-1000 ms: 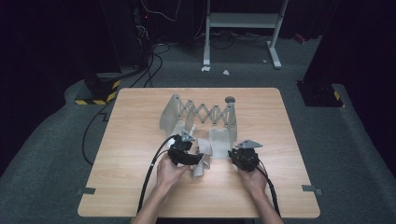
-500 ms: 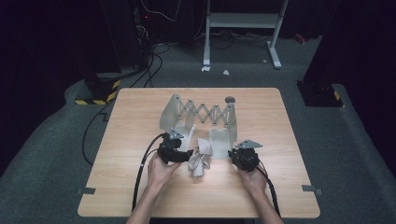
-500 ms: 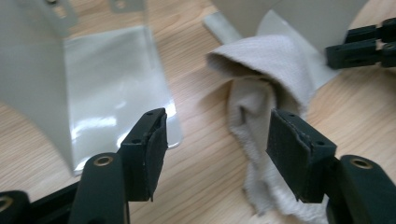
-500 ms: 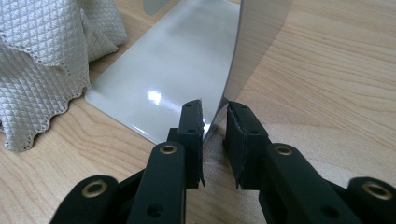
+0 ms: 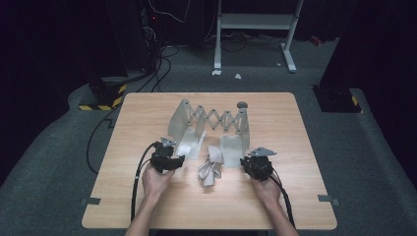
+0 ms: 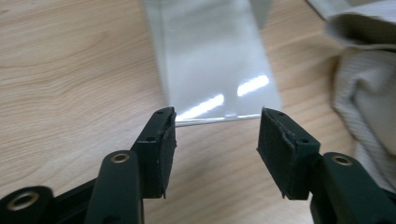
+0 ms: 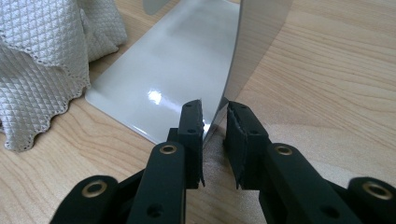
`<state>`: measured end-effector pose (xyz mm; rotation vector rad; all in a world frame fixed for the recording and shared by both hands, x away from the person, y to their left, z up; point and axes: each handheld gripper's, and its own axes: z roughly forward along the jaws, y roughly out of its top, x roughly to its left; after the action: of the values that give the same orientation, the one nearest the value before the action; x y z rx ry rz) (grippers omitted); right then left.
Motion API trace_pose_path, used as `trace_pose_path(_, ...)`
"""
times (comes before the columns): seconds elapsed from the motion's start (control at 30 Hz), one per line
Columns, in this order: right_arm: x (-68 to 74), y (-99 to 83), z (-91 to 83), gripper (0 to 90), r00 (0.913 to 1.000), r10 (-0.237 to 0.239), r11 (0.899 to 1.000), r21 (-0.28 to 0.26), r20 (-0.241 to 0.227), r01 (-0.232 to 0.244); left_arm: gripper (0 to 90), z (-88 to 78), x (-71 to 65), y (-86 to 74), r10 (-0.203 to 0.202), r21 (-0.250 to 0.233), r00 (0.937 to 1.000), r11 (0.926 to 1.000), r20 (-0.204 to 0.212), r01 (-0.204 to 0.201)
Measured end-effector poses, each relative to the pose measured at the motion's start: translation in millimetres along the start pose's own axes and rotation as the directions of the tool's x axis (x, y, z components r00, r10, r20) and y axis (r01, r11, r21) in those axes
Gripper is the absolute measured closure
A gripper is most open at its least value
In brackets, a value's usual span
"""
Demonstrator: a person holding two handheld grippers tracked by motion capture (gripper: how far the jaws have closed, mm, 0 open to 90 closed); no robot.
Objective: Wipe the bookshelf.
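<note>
Both grippers face the metal rack — right gripper (image 7: 214, 109) nipping its upright plate (image 7: 254, 42), left gripper (image 6: 215, 126) closing, gaping at the near base plate (image 6: 212, 60).

Each hand carries a black two-jaw gripper: left gripper (image 5: 178, 161), right gripper (image 5: 244, 162); each is topped by a grey three-cornered plate; a black cable trails from each body back along the forearm; the forearms are bare, no sleeves visible. Up close, the jaws are matte black bars with brass-coloured rivets at the pivots and small screw holes; the rubbery black pads (image 6: 164, 154) have rough, frayed edges.
</note>
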<state>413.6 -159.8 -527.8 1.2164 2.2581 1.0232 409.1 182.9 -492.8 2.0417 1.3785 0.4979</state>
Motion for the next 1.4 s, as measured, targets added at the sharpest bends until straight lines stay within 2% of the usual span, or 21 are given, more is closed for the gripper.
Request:
trace_pose_path(0.07,0.1,0.0,0.0,76.3,1.0,-0.002,1.0,0.0,0.001,0.002,48.8,5.1,4.5,-0.9,0.001,0.01,0.9994,0.9999,-0.036,0.0)
trace_pose_path(0.1,0.1,0.0,0.0,76.3,1.0,-0.002,1.0,0.0,0.001,0.002,49.6,5.1,4.5,-0.9,0.001,0.01,0.9994,0.9999,-0.036,0.0)
trace_pose_path(0.17,0.1,0.0,0.0,76.3,1.0,-0.005,1.0,0.0,0.001,0.005,51.1,10.3,14.1,0.3,-0.041,-0.015,0.9987,0.9991,-0.032,0.04)
trace_pose_path(0.27,0.4,0.0,0.1,76.2,1.0,-0.007,1.0,-0.002,0.003,0.007,52.9,17.8,20.3,3.7,-0.058,-0.026,0.998,0.998,-0.026,0.057)
trace_pose_path(0.33,0.3,0.0,0.0,76.2,1.0,-0.005,1.0,-0.001,0.002,0.005,54.3,21.0,22.7,4.9,-0.056,-0.041,0.998,0.9977,-0.028,0.055)
trace_pose_path(0.43,0.4,0.0,0.1,76.2,1.0,-0.006,1.0,-0.002,0.003,0.006,55.9,27.3,28.2,4.9,-0.087,-0.061,0.9959,0.9944,-0.021,0.086)
trace_pose_path(0.5,0.4,0.1,0.1,76.2,1.0,-0.006,1.0,-0.002,0.003,0.006,56.3,30.4,29.7,4.3,-0.082,-0.068,0.996,0.9945,-0.035,0.08)
trace_pose_path(0.67,0.8,0.2,0.3,76.0,1.0,-0.004,1.0,-0.002,0.004,0.004,59.1,33.1,31.7,4.7,-0.07,-0.097,0.997,0.9931,-0.032,0.067)
trace_pose_path(0.8,-0.1,0.3,0.4,76.1,1.0,-0.005,1.0,-0.001,0.0,0.005,61.4,37.5,30.9,4.4,-0.067,-0.128,0.9978,0.9896,-0.004,0.066)
trace_pose_path(0.87,0.4,0.3,0.4,76.1,1.0,-0.005,1.0,0.0,0.003,0.005,62.5,38.5,30.5,4.5,-0.067,-0.136,0.9977,0.9886,-0.009,0.065)
trace_pose_path(0.93,0.8,0.3,0.4,76.1,1.0,-0.002,1.0,-0.001,0.003,0.002,64.9,39.0,31.0,4.5,-0.068,-0.138,0.9977,0.9882,-0.006,0.066)
trace_pose_path(1.1,0.3,0.6,0.8,76.0,1.0,-0.005,1.0,-0.002,0.003,0.005,75.0,44.6,34.1,2.0,-0.064,-0.09,0.9979,0.9939,0.0,0.064)
trace_pose_path(1.27,0.2,0.7,0.8,76.0,1.0,-0.005,1.0,-0.002,0.003,0.005,87.2,45.4,33.2,2.0,-0.078,-0.095,0.9967,0.9923,0.025,0.08)
trace_pose_path(1.4,-0.4,0.6,0.9,76.0,1.0,0.001,1.0,-0.002,0.0,-0.001,88.4,44.2,32.5,2.1,-0.09,-0.087,0.9958,0.992,0.019,0.091)
